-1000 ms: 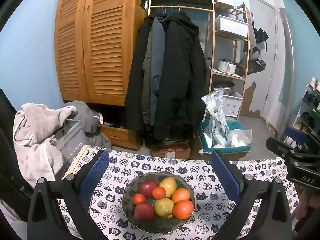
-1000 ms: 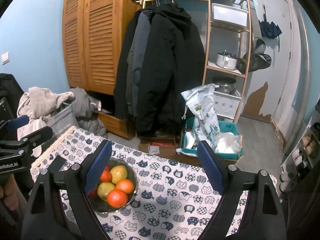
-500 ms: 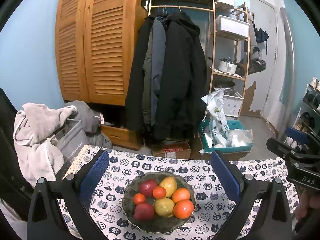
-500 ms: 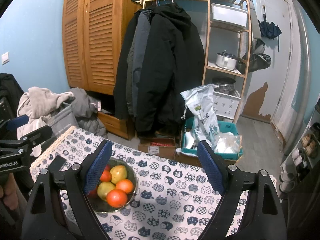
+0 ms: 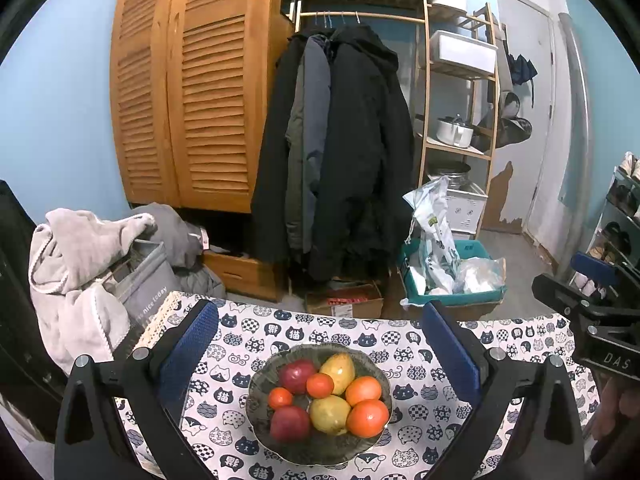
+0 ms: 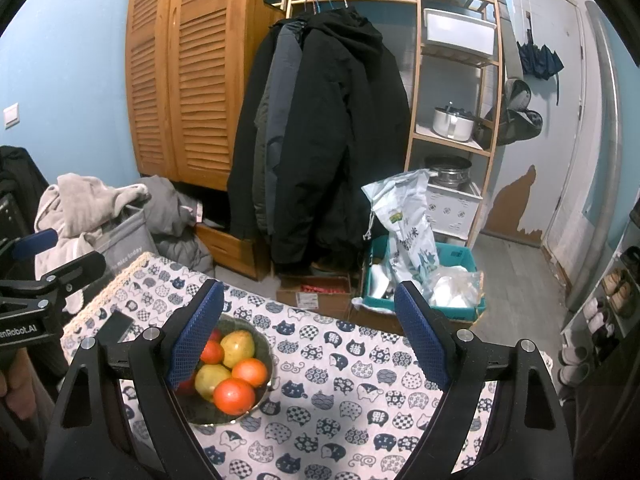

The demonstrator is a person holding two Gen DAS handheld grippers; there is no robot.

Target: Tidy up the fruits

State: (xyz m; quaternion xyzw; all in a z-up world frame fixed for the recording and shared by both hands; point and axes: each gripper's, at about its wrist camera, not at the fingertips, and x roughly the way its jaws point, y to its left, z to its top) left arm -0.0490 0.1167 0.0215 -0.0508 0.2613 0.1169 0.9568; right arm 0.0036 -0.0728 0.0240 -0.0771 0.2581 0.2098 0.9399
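Observation:
A dark glass bowl [image 5: 320,450] sits on the cat-print tablecloth [image 5: 404,340], holding two red apples [image 5: 297,375], two yellow pears [image 5: 339,368] and several oranges [image 5: 367,418]. My left gripper [image 5: 320,344] is open and empty, held above and in front of the bowl. My right gripper [image 6: 310,332] is open and empty, to the right of the bowl [image 6: 262,400]; its left finger hides part of the fruit. Each gripper also shows at the edge of the other's view: the right one [image 5: 592,308], the left one [image 6: 44,284].
A dark phone [image 6: 116,326] lies on the cloth left of the bowl. Beyond the table's far edge stand a laundry basket with clothes [image 5: 92,272], a wooden wardrobe [image 5: 188,92], hanging coats [image 5: 340,152], a cardboard box [image 5: 344,300] and a teal crate with bags [image 5: 448,276].

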